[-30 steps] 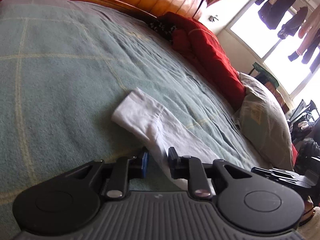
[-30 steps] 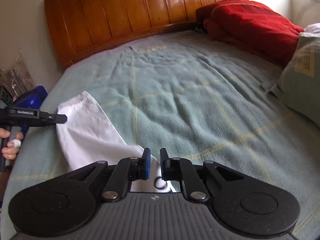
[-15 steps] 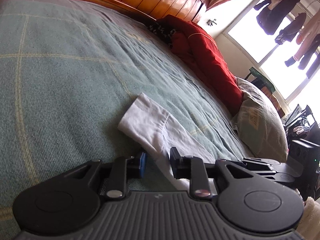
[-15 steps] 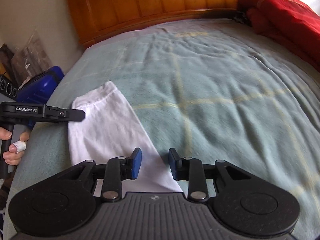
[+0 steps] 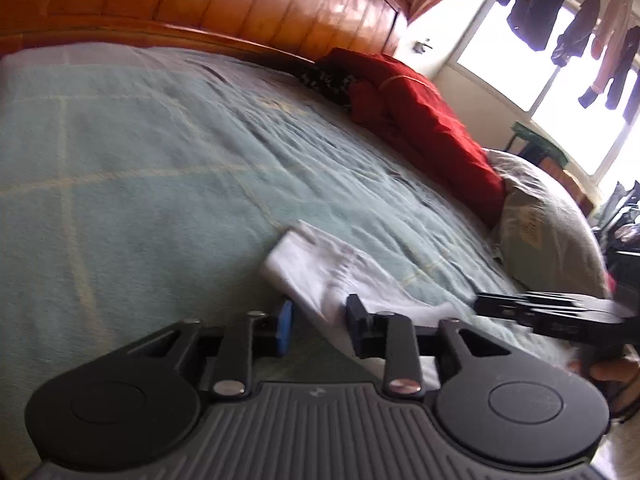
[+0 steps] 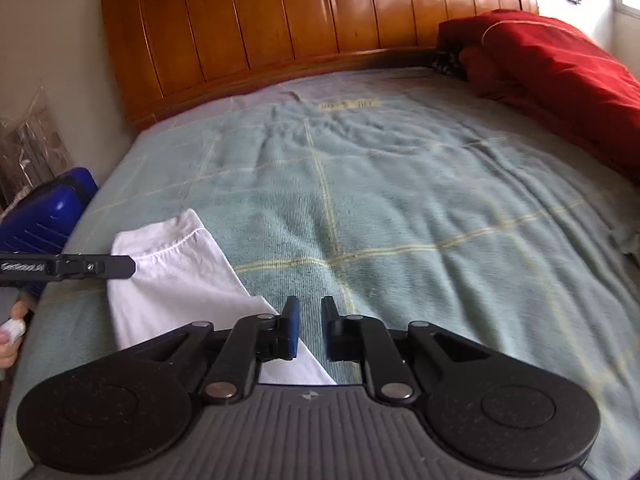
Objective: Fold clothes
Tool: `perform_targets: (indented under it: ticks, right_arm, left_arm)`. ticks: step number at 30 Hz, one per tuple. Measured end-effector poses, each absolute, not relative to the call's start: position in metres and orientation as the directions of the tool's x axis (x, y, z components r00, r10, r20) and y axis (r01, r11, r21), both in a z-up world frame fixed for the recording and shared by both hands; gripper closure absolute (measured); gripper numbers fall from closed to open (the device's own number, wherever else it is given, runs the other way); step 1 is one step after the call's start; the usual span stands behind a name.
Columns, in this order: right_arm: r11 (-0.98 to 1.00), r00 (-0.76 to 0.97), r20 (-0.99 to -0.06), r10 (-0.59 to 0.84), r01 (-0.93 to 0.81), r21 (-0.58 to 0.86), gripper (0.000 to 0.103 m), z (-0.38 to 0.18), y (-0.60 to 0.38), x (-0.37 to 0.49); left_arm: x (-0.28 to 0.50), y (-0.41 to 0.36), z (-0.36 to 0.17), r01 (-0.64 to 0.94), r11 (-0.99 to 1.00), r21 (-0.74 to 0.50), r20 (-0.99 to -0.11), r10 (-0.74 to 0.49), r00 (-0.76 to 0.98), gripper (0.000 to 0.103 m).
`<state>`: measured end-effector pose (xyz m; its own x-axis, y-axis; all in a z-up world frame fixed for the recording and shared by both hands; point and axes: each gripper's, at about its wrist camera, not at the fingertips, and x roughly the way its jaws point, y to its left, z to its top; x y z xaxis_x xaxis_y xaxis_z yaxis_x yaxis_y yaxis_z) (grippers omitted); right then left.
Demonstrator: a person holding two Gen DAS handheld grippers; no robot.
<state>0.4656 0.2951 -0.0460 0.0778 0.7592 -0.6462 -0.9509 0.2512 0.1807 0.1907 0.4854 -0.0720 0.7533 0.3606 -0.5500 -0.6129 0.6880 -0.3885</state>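
A white folded garment [image 5: 316, 268] lies flat on the green blanket [image 5: 160, 160], near the bed's front edge. My left gripper [image 5: 320, 320] is open, its fingers straddling the garment's near edge. In the right wrist view the garment [image 6: 172, 292] sits at lower left, and the left gripper [image 6: 92, 267] reaches over it from the left. My right gripper [image 6: 311, 320] hovers at the garment's right edge with a narrow gap between its fingers; only blanket [image 6: 400, 200] shows in that gap. The right gripper [image 5: 540, 312] also appears blurred at the right of the left wrist view.
A red quilt [image 6: 552, 64] and a grey pillow [image 5: 552, 232] are piled on the bed's right side. The wooden headboard [image 6: 320, 20] stands behind. A blue case [image 6: 48, 208] sits off the left edge. A person's hand [image 5: 612, 372] holds the right gripper.
The right gripper opened wide half a second ago, then narrowed and shifted right off the garment. The left fingers have spread a little around the garment's edge.
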Motion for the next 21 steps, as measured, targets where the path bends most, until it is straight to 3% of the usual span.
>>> perform_targets:
  ticks: [4,9,13,15,19,21]
  right_arm:
    - [0.263,0.090,-0.630,0.771,-0.947,0.186,0.072,-0.024,0.259,0.461]
    - [0.246,0.058,-0.647,0.761,-0.947,0.205,0.071,-0.010,0.212,0.443]
    - [0.264,0.073,-0.674,0.735,-0.947,0.184,0.067,-0.009,0.174,0.420]
    - [0.308,0.107,-0.688,0.717,-0.935,0.176,0.067,-0.009,0.155,0.411]
    - [0.379,0.156,-0.680,0.717,-0.905,0.192,0.066,-0.007,0.111,0.389]
    - [0.409,0.177,-0.669,0.722,-0.889,0.207,0.061,-0.006,0.088,0.378]
  left_arm:
    - [0.184,0.490,-0.053,-0.650,0.690,-0.320,-0.538,0.432,0.724,0.067]
    - [0.212,0.476,-0.040,-0.505,0.808,-0.303,-0.539,0.292,0.790,0.066]
    - [0.254,0.466,-0.058,-0.411,0.859,-0.305,-0.610,0.155,0.777,0.065]
    - [0.273,0.472,-0.073,-0.444,0.848,-0.289,-0.669,0.152,0.727,0.066]
    - [0.281,0.472,-0.064,-0.450,0.861,-0.237,-0.664,0.194,0.722,0.066]
    - [0.285,0.472,-0.060,-0.452,0.867,-0.210,-0.660,0.215,0.719,0.066]
